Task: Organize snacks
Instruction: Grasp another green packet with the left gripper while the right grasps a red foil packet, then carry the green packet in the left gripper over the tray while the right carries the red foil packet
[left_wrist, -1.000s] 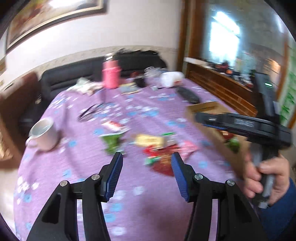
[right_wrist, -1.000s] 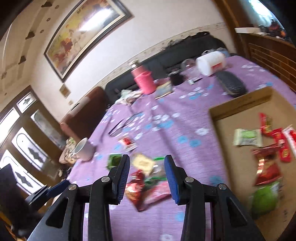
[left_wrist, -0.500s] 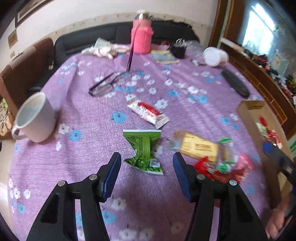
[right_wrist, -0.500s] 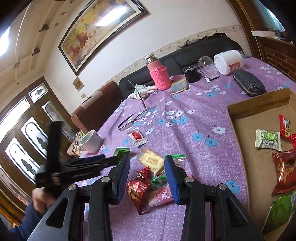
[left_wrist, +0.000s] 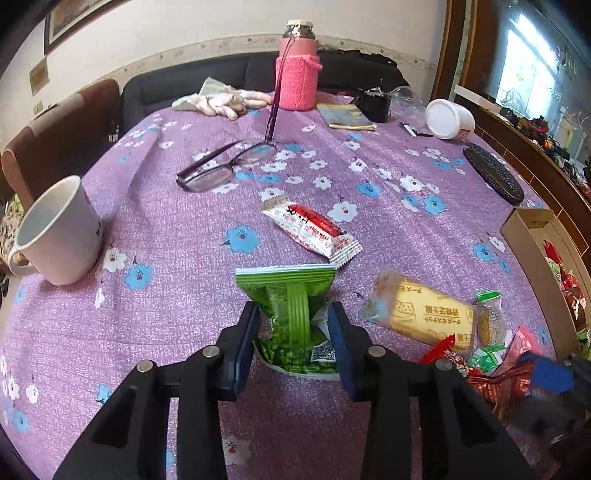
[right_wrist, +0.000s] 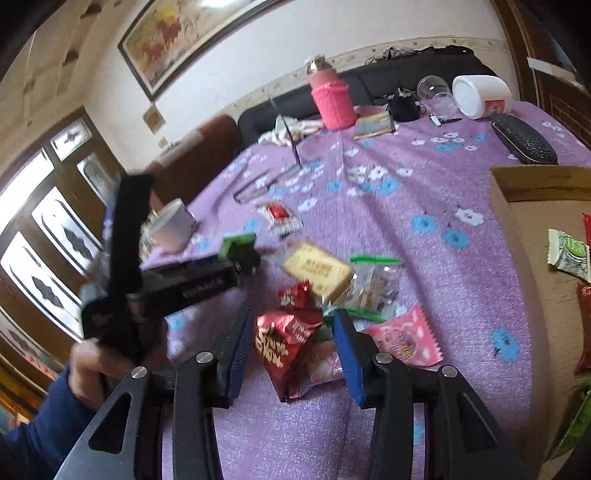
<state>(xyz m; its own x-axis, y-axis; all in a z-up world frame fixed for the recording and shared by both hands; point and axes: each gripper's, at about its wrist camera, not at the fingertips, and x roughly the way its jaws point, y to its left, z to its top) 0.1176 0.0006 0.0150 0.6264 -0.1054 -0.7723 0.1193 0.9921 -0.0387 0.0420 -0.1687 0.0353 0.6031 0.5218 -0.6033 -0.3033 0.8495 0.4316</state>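
As you brought the left gripper (left_wrist: 293, 326) down, its jaws went from wide apart to pinching the green snack packet (left_wrist: 291, 314) beside the white mug (left_wrist: 55, 229). Your right gripper (right_wrist: 291, 347) straddled the red snack bag (right_wrist: 284, 339), unclosed; blur hid contact.

Two low wrist views facing forward, sharing purple tablecloth (left_wrist: 184, 258) snacks

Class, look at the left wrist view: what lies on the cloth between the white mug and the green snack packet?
Nothing: only bare flowered tablecloth separates the white mug from the green snack packet.
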